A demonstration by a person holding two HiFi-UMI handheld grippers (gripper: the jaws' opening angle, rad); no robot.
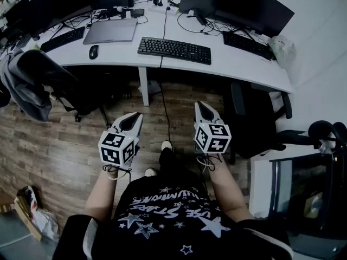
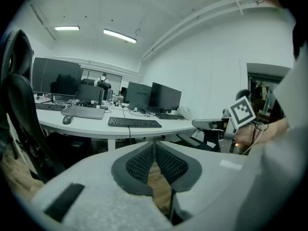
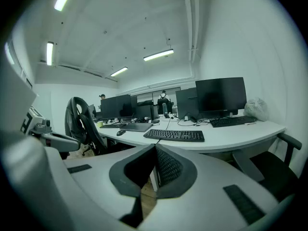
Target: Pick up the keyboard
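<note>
Both pairs of jaws are clenched shut and empty. I've got the left gripper (image 1: 132, 122) and right gripper (image 1: 204, 109) side by side over the wood floor (image 1: 65, 145), well short of the desk (image 1: 238, 65). The keyboard (image 1: 174, 50) lies flat on the desk straight ahead, with the mouse (image 1: 94, 51) and laptop (image 1: 111, 31) to its left.
</note>
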